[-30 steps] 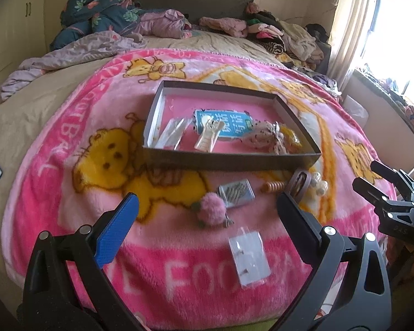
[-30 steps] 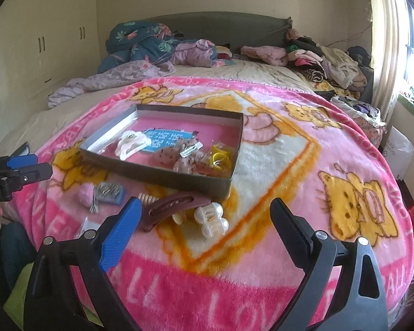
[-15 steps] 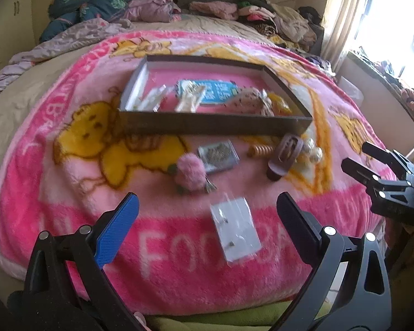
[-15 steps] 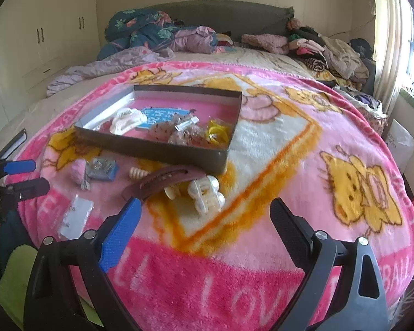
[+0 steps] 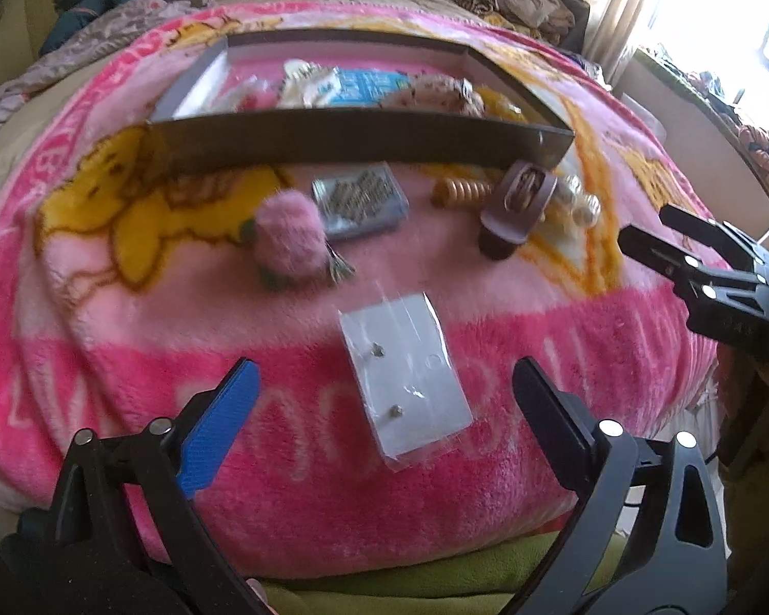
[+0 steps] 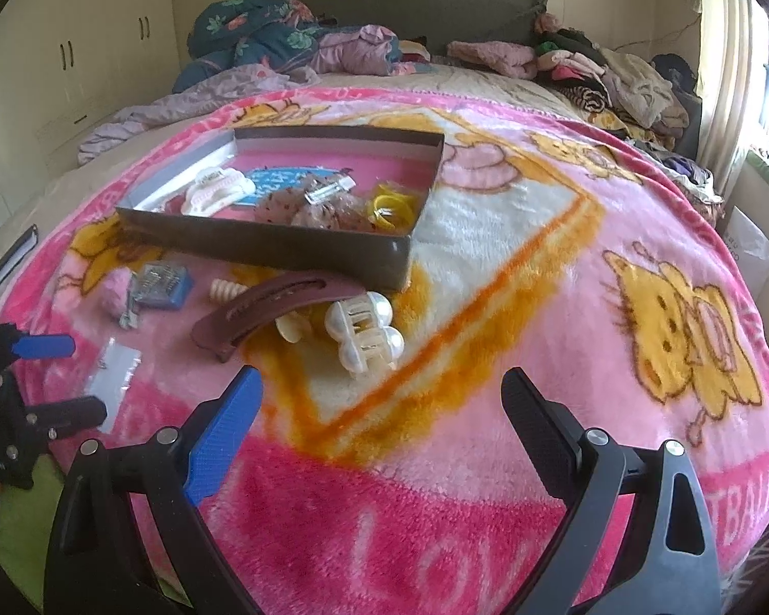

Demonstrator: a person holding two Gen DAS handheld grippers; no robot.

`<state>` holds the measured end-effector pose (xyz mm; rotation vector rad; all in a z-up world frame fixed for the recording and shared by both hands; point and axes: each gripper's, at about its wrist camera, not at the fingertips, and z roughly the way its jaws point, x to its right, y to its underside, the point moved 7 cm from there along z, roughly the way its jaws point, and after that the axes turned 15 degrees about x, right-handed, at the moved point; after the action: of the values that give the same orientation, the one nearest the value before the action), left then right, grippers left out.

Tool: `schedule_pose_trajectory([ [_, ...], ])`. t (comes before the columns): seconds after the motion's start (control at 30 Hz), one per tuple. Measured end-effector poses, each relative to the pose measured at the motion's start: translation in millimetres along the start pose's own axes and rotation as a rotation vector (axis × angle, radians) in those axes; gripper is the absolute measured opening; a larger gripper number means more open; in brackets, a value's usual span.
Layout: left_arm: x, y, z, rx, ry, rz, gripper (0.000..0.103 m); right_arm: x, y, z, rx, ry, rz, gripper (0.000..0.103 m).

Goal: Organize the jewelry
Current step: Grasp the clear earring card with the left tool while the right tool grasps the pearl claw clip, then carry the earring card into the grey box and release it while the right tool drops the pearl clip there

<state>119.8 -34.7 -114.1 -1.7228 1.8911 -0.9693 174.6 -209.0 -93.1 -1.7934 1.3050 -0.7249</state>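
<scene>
Several pieces already sit in the box (image 5: 364, 141) ahead, while my left claw (image 5: 384, 389), jaws wide but just narrowing, straddles the untouched earring packet (image 5: 405, 374); other loose pieces remain.

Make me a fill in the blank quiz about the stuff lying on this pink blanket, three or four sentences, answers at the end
1. The earring card in its clear bag lies between the open jaws of the ____ gripper.
2. The yellow hair ties lie ____ the box.
3. The fluffy pompom is ____ in colour.
4. The pearl claw clip lies just ahead of the ____ gripper.

Answers: left; inside; pink; right
</scene>
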Motion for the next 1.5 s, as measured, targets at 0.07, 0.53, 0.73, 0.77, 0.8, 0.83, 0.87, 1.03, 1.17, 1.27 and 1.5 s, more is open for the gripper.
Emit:
schedule_pose_trajectory([
  [0.07,1,3,4,-0.013,0.002,-0.001,0.084,3,2,5,-0.007,0.001,0.001,0.091],
  [0.53,6,10,15,-0.033,-0.018,0.014,0.071,14,6,51,-0.049,-0.001,-0.008,0.085],
  [0.73,11,11,16,-0.028,-0.029,0.035,0.065,9,4,63,-0.056,-0.030,-0.010,0.071],
  [0.77,12,11,16,-0.026,-0.032,0.039,0.063,7,5,64,-0.060,-0.038,-0.016,0.067],
  [0.8,12,10,16,-0.022,-0.033,0.043,0.060,5,5,65,-0.062,-0.049,-0.020,0.060],
  [0.83,12,10,16,-0.019,-0.037,0.047,0.057,3,5,66,-0.061,-0.059,-0.023,0.051],
  [0.87,12,10,16,-0.016,-0.040,0.051,0.054,1,5,65,-0.058,-0.073,-0.025,0.046],
  [1.03,19,10,15,-0.008,-0.024,0.078,0.037,-7,5,62,-0.055,-0.098,-0.058,0.038],
  [1.17,19,9,13,-0.003,-0.016,0.073,0.036,-6,8,55,-0.054,-0.097,-0.043,0.038],
  [1.27,21,7,11,0.003,-0.003,0.068,0.035,-2,11,47,-0.052,-0.093,-0.026,0.038],
  [1.5,27,4,4,0.017,0.026,0.057,0.035,6,14,29,-0.047,-0.084,0.003,0.038],
])
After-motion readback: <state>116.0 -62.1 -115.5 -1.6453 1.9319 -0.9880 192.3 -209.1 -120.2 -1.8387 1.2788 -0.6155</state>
